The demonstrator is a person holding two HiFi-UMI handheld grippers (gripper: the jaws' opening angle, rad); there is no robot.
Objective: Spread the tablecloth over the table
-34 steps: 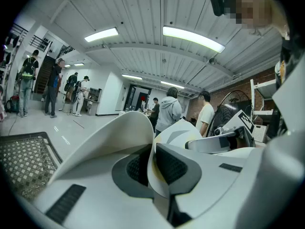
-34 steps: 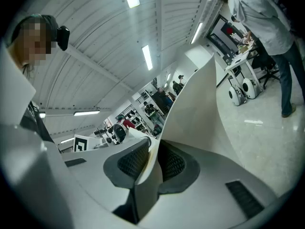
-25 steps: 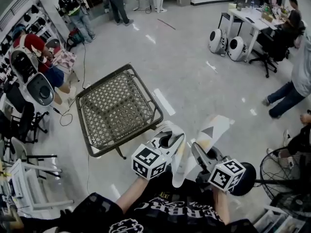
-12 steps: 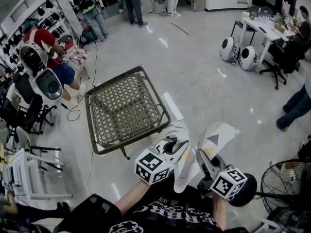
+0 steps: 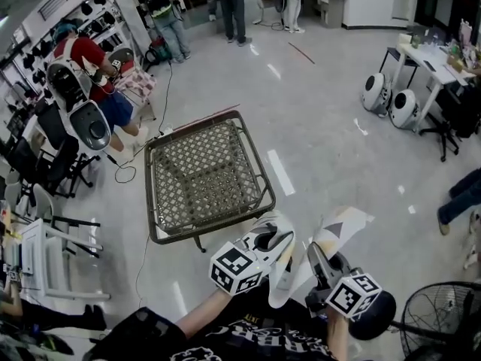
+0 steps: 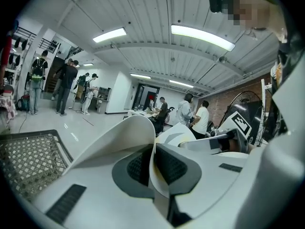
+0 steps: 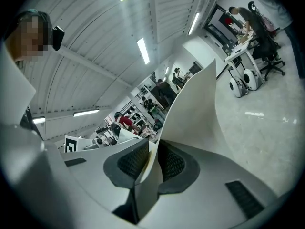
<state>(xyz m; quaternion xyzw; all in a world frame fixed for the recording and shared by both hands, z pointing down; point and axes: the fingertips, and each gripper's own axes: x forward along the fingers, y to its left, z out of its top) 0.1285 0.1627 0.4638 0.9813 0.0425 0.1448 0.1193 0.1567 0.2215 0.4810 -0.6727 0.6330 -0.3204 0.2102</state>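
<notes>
The tablecloth is a thin white sheet that curls in smooth bends rather than sharp creases. I judge it light, limp and a little slick, likely to catch air and to slide out of a loose hold. The left gripper has its jaws pressed together on an edge of the sheet. The right gripper pinches another stretch of it, its jaws slightly wider, perhaps over a fold. The cloth hangs bunched between them close to the person's shirt, apart from the table, whose open woven tabletop is bare. Holds at two corners of one edge, well apart, would suit spreading it; whether these holds are at corners I cannot tell.
</notes>
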